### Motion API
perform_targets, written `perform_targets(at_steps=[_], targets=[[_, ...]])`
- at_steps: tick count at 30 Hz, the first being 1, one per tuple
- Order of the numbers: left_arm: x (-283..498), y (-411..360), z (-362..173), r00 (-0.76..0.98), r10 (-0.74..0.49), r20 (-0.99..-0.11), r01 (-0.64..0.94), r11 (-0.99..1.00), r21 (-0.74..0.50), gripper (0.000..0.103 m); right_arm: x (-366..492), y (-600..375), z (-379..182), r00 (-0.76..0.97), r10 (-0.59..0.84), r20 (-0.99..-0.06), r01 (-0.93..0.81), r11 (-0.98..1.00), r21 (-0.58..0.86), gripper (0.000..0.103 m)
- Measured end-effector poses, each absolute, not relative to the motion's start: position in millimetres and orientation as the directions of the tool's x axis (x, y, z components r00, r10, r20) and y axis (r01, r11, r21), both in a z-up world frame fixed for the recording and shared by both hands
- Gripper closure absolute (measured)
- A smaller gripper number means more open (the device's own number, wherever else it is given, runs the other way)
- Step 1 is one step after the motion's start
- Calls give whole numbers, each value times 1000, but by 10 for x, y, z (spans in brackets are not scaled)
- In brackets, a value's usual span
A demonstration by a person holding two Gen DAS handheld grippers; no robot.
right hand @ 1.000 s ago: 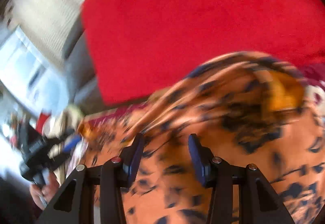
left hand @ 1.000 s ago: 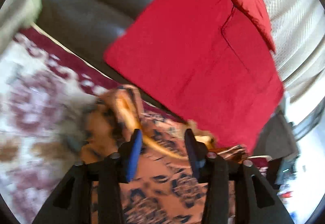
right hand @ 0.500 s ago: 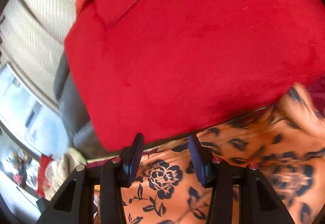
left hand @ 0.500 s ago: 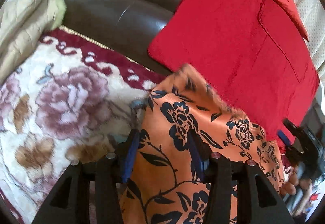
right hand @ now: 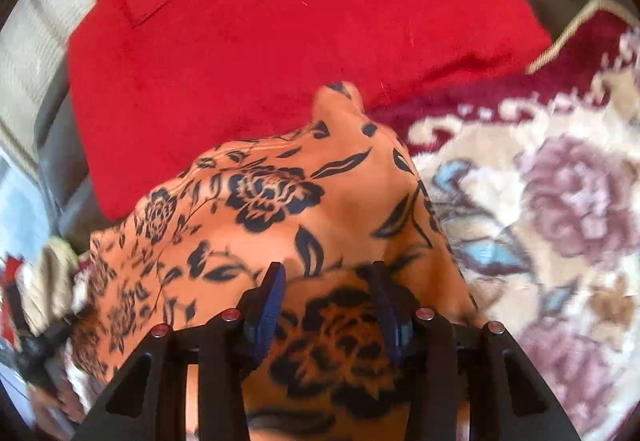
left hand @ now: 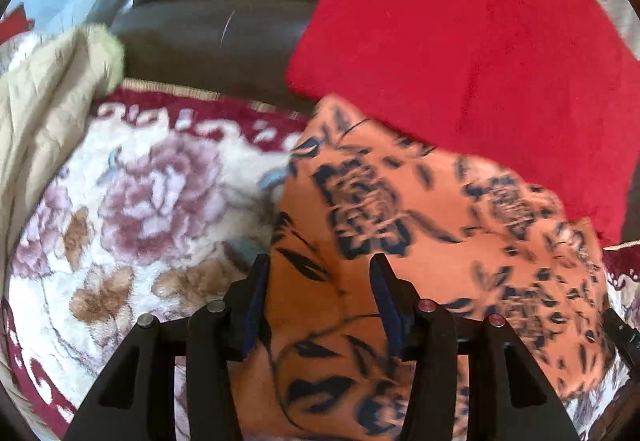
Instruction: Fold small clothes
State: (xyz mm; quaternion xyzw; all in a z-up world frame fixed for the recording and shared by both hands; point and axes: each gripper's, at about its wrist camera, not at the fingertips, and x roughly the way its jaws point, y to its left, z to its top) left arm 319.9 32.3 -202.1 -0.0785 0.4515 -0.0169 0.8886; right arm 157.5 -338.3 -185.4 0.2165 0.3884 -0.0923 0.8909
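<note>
Right now the left gripper [left hand: 320, 273] and right gripper [right hand: 328, 281] both hang w/ jaws wide apart over the orange cloth [right hand: 280, 209], nothing pinched. Cloth lies on the flowered blanket [left hand: 152, 201], its far edge vs. the red cushion [left hand: 472, 41]; beige quilt [left hand: 44, 101] at left.

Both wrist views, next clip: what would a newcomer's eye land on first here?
The orange cloth with a dark blue flower print fills the foreground in both views, spread before the open fingers of each hand-held gripper, left and right. Behind it a big bright red cushion leans on the dark leather sofa back. Underneath lies a cream plush blanket with mauve roses and a maroon border.
</note>
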Motion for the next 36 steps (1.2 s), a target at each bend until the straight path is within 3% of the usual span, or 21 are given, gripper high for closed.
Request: perform_targets(at_steps=[1, 3, 5, 7, 10, 36], targets=[[3138, 245, -1954, 612, -99, -785, -19, 990, -140, 49, 1519, -3312, -1739, 701, -5, -713, 313, 901, 301, 55], [3030, 57, -1867, 638, -108, -762, 32, 993, -114, 33, 1399, -3137, -1618, 727, -44, -686, 289, 925, 247, 54], [2920, -164, -1869, 642, -120, -758, 81, 993, -88, 24, 1434, -2938, -1606, 704, -95, -704, 294, 941, 166, 46], [2878, -317, -1924, 625, -119, -771, 113, 992, -61, 24, 1518, -2758, -1774, 648, -158, -745, 302, 951, 61, 42], [2841, -510, -2088, 598, -62, -799, 139, 990, 27, 23, 1522, -2619, -1875, 663, -260, -702, 304, 950, -65, 41], [2897, -744, -2362, 576, -19, -818, 219, 967, 132, 16, 1599, -2636, -1890, 665, -297, -685, 306, 945, -113, 37]])
